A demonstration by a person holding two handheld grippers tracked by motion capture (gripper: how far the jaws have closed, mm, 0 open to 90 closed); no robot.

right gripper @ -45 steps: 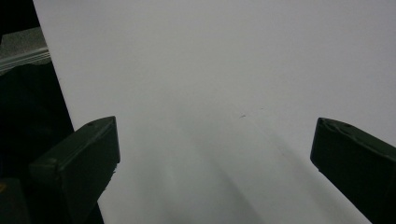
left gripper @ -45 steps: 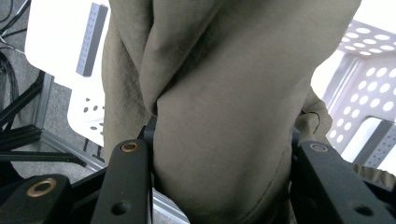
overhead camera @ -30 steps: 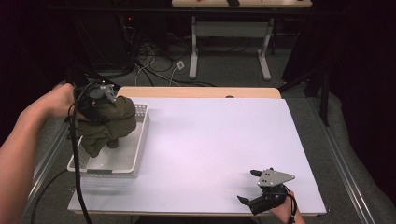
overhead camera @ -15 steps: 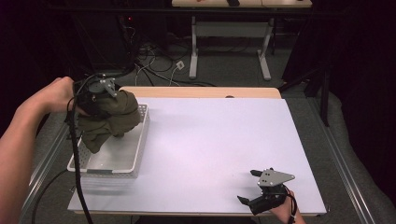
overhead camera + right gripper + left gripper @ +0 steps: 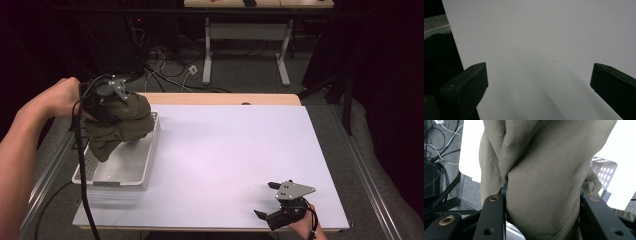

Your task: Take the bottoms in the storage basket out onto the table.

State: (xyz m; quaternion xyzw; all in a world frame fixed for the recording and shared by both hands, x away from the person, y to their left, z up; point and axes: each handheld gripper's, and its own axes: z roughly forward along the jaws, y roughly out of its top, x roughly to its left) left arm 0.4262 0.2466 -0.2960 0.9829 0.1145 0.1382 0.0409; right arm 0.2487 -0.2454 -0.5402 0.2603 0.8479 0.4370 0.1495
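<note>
At 9 o'clock on the desk [image 5: 235, 150], left gripper [image 5: 107, 100] is clenched on an olive-green cloth [image 5: 120, 125], bunched and lifted. Cloth hangs over the far end of the white perforated basket [image 5: 140, 172]; its lower fold dips inside the basket's walls, can't tell if it touches the floor of it. Left gripper view: cloth [image 5: 541, 175] packed between both black jaws, fabric bulging past them; basket wall [image 5: 605, 171] at 3 o'clock behind the cloth. Cable trails from the left gripper down past the desk's left edge. Basket sits at the desk's left edge, long side running 6 to 12.

Right gripper [image 5: 280, 207] at 5 o'clock near the front edge, well apart from cloth and basket. Jaws spread wide, nothing between them; right gripper view has bare white desk [image 5: 544, 50] between them.
</note>
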